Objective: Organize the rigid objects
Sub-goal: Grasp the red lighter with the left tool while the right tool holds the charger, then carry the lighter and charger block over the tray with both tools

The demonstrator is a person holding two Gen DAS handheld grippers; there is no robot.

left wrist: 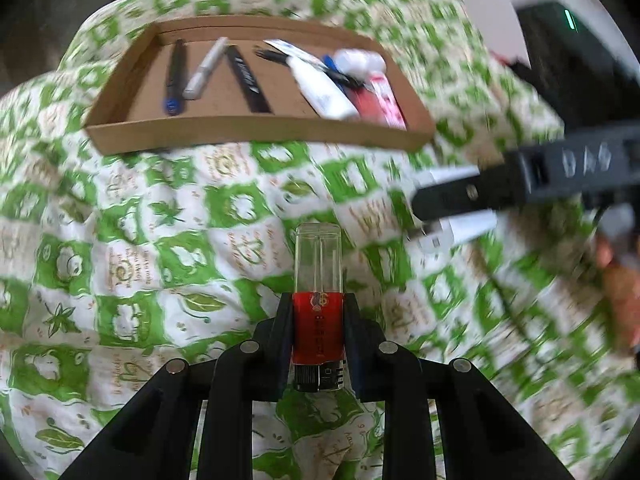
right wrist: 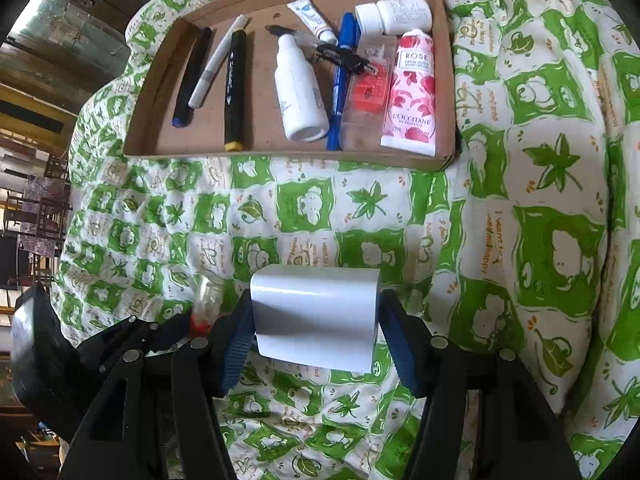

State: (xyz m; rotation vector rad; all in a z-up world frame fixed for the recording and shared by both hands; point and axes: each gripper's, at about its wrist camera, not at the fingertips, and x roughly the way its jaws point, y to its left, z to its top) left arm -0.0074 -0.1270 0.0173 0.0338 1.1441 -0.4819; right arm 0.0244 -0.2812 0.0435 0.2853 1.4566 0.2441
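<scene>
Lighter (left wrist: 318, 304), red body with clear end, sits clamped between the left gripper (left wrist: 318, 312) fingers, clear end pointing toward 12 o'clock, held above the green-and-white patterned cloth (left wrist: 160, 220). Left jaws closed tight on its red middle. White block (right wrist: 316, 316), glossy, looks like a charger, is pinched between the blue pads (right wrist: 240, 340) of the right gripper (right wrist: 316, 332); jaws about half open, wide as the block, touching both its sides.

Cardboard tray (right wrist: 152, 92) lies on the cloth at 12 o'clock in both wrist views. Inside, from 9 toward 3 o'clock in the right view: dark pen with blue end (right wrist: 192, 76), silver-white pen (right wrist: 216, 64), black marker with yellow end (right wrist: 234, 88), white bottle (right wrist: 298, 92), small white tube (right wrist: 312, 16), blue pen (right wrist: 344, 80), black tangled item (right wrist: 340, 54) lying across them (cannot tell what), clear bottle with red label (right wrist: 366, 96), pink rose L'Occitane tube (right wrist: 412, 88), white jar (right wrist: 394, 16) on its side at the far corner.

Left view shows the right gripper at 3 o'clock, blurred, white block in its jaws. Right view shows the left gripper (right wrist: 200, 320) at 9 o'clock, lighter just visible.
</scene>
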